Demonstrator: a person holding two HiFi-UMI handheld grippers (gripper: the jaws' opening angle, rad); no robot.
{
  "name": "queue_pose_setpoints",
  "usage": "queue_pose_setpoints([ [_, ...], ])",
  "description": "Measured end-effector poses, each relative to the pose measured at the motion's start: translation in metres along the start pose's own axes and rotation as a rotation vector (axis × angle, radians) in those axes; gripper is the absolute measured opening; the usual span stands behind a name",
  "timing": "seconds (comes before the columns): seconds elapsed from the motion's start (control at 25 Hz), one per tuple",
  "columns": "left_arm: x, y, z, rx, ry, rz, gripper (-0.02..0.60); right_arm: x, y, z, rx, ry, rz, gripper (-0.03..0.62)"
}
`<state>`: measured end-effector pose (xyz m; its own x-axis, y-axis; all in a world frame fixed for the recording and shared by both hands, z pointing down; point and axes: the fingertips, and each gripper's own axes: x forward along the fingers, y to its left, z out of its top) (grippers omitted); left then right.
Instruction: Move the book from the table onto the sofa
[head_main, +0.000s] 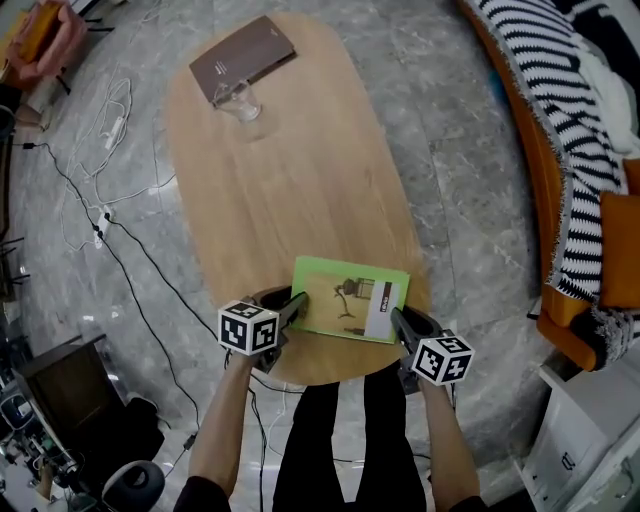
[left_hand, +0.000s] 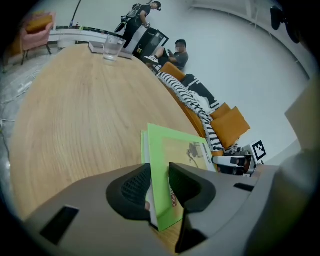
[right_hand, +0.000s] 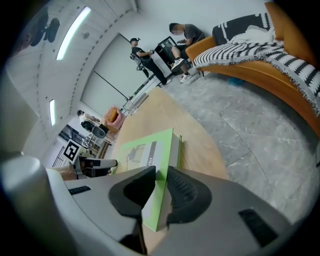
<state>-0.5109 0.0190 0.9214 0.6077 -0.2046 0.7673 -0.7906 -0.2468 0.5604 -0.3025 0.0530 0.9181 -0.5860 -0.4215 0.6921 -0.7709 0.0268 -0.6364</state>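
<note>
Green book (head_main: 350, 298) is lying on the wooden counter (head_main: 300, 180); you are clamping its opposite edges with left tool (head_main: 296, 305) and right tool (head_main: 398, 318).

I see a green book (head_main: 345, 297) on a light brown table (head_main: 290, 190). The orange sofa (head_main: 538, 180) has a blanket (head_main: 570, 130) with black and white stripes.

Brown notebook (head_main: 243, 58) far left, clear glass (head_main: 240, 102) touching its near edge, white cables (head_main: 112, 125) on grey marble floor (head_main: 470, 150) at left, striped blanket (head_main: 560, 130) far right, orange cushion (head_main: 620, 250) beside it, white cabinet (head_main: 590, 440) near right.
</note>
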Motion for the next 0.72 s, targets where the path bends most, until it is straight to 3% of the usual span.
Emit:
queue_pose_setpoints([
  [0.2, -0.010, -0.005, 0.007, -0.015, -0.015, 0.003, 0.114, -0.008, 0.008, 0.006, 0.018, 0.002, 0.005, 0.081],
  [0.72, -0.063, -0.070, 0.045, 0.038, -0.058, -0.012, 0.101, -0.070, 0.037, 0.046, 0.067, -0.058, 0.034, 0.074],
])
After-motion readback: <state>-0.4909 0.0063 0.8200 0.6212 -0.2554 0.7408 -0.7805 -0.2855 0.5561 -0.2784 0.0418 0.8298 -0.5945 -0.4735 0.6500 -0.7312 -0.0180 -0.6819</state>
